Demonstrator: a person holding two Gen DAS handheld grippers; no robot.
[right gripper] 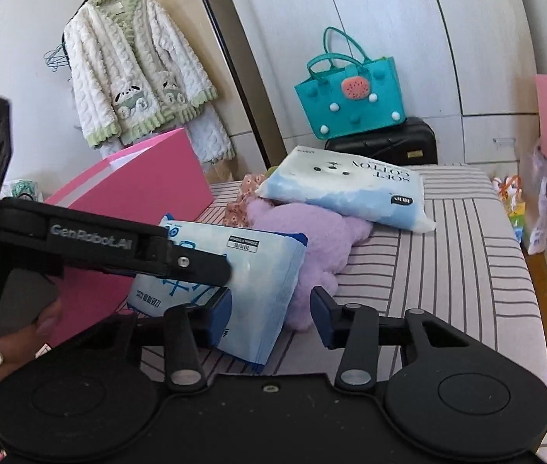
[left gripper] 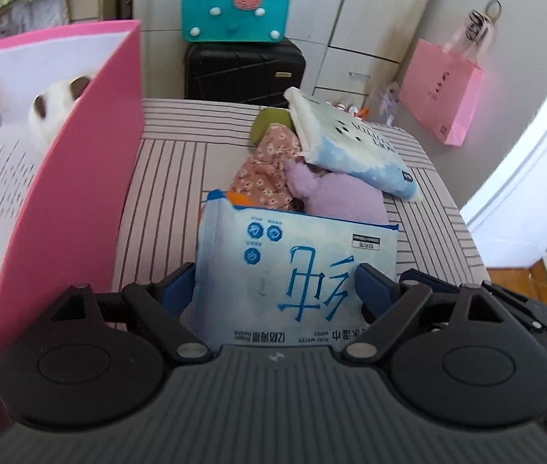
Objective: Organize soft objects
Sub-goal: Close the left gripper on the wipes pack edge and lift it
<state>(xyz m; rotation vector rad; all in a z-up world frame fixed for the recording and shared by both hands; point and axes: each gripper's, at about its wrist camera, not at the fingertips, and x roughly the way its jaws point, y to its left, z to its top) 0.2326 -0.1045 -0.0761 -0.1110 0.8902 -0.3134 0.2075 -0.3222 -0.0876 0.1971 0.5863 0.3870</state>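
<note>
The striped bed point(right gripper: 466, 239) carries everything here, and the pink box point(left gripper: 64, 201) stands open just left of the left gripper's fingers. That is the relation the coming move seems to turn on: the box mouth lies to the left and slightly ahead, so the load likely has to swing that way and clear the tall pink wall.

The left gripper point(left gripper: 273, 290) is clenched on the wipes pack point(left gripper: 296, 274), whose long axis runs across between the two fingers, the pack lifted off the bed. The right gripper point(right gripper: 271, 313) hangs released, nothing between its fingers, just behind the pack and nearer the rest of the pile.

Beyond the left fingers lie the soft cotton pack point(right gripper: 346, 189), tilted on the purple plush point(right gripper: 323, 239), with a floral cloth point(left gripper: 269, 170) and something green point(left gripper: 269, 123) half buried beneath.

Inside the box only a white-and-brown plush point(left gripper: 55, 110) shows; the wall hides the rest.
</note>
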